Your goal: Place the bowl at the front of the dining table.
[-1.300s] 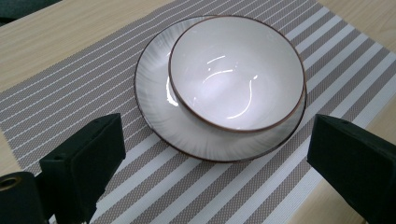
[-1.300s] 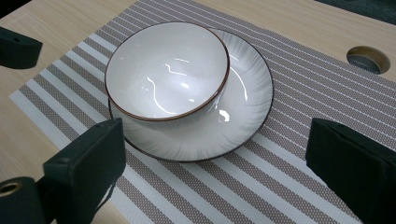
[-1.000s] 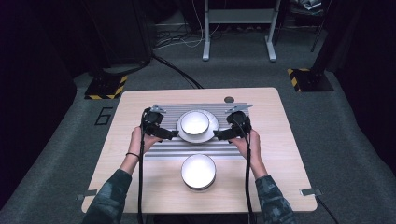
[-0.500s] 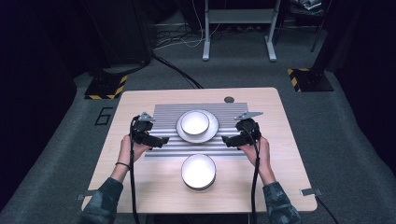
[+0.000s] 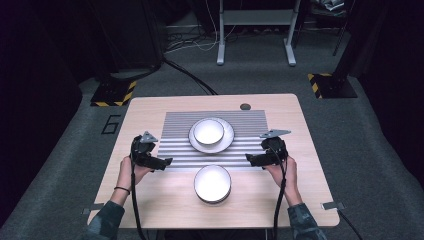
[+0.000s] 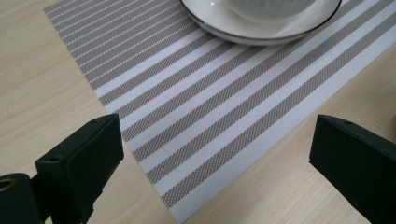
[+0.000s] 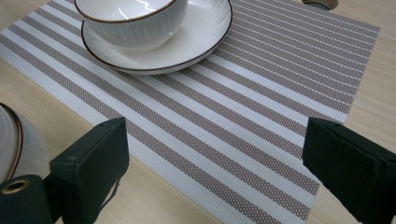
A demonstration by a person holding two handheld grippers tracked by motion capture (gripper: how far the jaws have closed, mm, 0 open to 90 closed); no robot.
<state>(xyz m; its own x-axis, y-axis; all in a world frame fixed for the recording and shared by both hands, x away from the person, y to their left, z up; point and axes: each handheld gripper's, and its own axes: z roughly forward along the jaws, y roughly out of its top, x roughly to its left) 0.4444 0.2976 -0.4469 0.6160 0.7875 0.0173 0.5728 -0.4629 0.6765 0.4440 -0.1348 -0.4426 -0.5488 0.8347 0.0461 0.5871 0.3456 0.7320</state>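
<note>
both grippers over the desk point(image 5: 150, 200), empty. left gripper point(image 5: 165, 162) at the striped mat's point(image 5: 250, 125) left near corner, fingers point(image 6: 86, 161) spread wide, nothing between them. right gripper point(image 5: 249, 159) at the mat's right near edge, fingers point(image 7: 93, 158) equally wide apart, holding nothing. bowl point(image 5: 208, 131) sits on plate point(image 5: 227, 141) at mat centre, between the grippers and well apart from each. second bowl point(image 5: 212, 183) on bare desk, just in front of the mat.
</note>
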